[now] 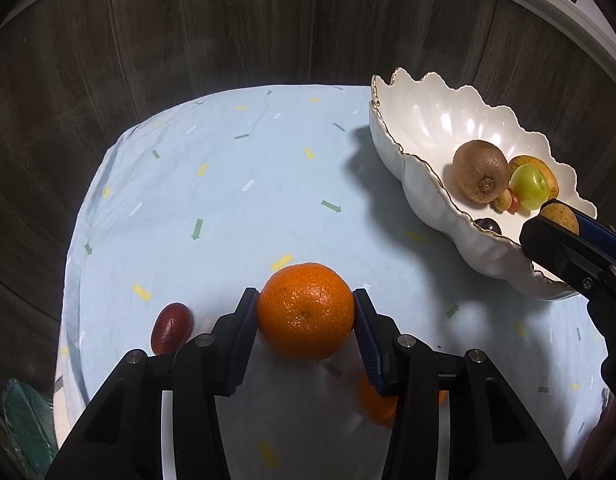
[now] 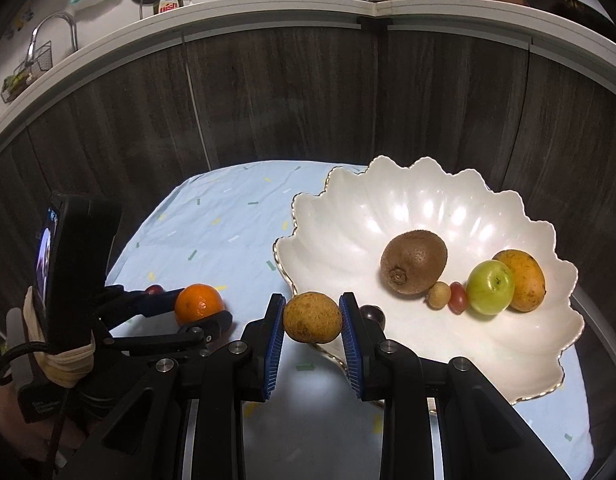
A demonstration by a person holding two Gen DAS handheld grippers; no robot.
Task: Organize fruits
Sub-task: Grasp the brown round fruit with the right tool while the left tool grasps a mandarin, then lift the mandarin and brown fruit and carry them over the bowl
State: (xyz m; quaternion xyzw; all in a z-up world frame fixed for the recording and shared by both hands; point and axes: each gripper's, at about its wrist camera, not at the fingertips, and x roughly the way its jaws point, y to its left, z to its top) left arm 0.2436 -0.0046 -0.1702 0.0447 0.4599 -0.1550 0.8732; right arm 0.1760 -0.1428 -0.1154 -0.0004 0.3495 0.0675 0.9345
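A: What do the left tongs (image 1: 306, 312) have?

B: A bright orange mandarin (image 1: 306, 317) with pebbly skin, sitting on the pale blue cloth (image 1: 228, 184) over the counter. Both blue pads touch its sides, so the tongs are pinching it.

A: And the right tongs (image 2: 313, 316)?

B: Pinching a round, yellow-brown speckled fruit (image 2: 313, 318), held at the near rim of the white scalloped bowl (image 2: 388, 208).

A: What lies in the bowl?

B: A fuzzy brown kiwi (image 2: 413, 262), a green apple (image 2: 490, 287) touching a yellow-orange mango (image 2: 526, 280), 2 small fruits between kiwi and apple, and a dark one near the rim.

A: Anything loose?

B: A dark red glossy fruit (image 1: 171, 327) left of the mandarin.
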